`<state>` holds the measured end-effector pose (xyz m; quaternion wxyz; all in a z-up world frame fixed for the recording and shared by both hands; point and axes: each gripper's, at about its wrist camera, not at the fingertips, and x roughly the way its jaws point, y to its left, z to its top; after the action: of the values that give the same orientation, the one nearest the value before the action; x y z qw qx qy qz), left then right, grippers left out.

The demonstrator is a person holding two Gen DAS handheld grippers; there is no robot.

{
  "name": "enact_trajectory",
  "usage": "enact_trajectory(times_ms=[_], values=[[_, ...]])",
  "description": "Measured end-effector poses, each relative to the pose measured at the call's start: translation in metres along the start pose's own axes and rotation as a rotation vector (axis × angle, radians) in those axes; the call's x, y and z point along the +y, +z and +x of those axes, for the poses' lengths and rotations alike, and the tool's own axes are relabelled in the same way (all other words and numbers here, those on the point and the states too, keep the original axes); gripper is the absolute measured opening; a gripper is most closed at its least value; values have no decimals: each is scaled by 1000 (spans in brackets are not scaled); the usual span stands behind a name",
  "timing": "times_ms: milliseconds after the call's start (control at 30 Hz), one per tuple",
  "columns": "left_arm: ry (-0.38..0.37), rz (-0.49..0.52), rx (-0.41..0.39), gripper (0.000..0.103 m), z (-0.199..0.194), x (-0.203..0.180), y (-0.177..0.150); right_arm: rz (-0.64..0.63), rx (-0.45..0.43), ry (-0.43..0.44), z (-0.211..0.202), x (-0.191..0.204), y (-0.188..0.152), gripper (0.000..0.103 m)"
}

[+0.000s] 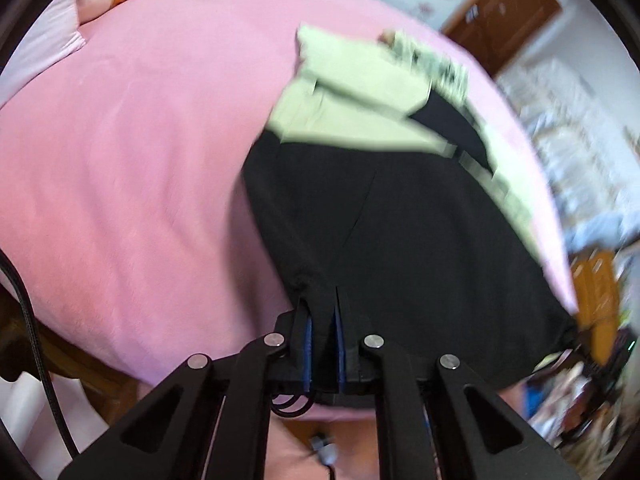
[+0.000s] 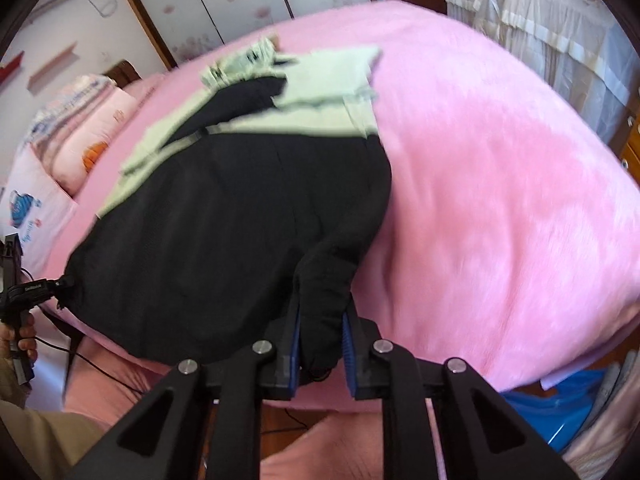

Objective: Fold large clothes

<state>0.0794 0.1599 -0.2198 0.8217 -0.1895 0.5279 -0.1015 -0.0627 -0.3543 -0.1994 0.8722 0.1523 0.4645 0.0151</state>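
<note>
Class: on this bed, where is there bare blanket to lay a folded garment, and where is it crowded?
Bare pink blanket lies between the jacket and the curtain side, and between the jacket and the pillows. Crowded: the middle, under the jacket, and the near edge, where both tongs grip its hem.

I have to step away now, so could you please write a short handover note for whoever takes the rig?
Left gripper: shut on the black garment, at a hem corner.
Right gripper: shut on a bunched corner of it.
The garment, black with pale green parts, lies on the pink bed cover.
Done: both near corners gripped.
Left: fold it over and flatten it.
</note>
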Motion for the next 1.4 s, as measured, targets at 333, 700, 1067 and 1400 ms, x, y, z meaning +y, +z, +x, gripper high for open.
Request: enact_trajectory(times_ms=[333, 700, 1067, 1400], values=[[-120, -252, -219, 6, -11, -13, 113, 54, -171, 90, -11, 7, 123, 16], [58, -157, -232, 9, 84, -37, 248, 288, -156, 54, 111, -24, 246, 18], [-31, -183, -89, 63, 134, -19, 273, 391, -125, 43, 153, -57, 251, 59], [-19, 80, -128, 67, 94, -15, 266, 40, -123, 56, 133, -43, 250, 68]])
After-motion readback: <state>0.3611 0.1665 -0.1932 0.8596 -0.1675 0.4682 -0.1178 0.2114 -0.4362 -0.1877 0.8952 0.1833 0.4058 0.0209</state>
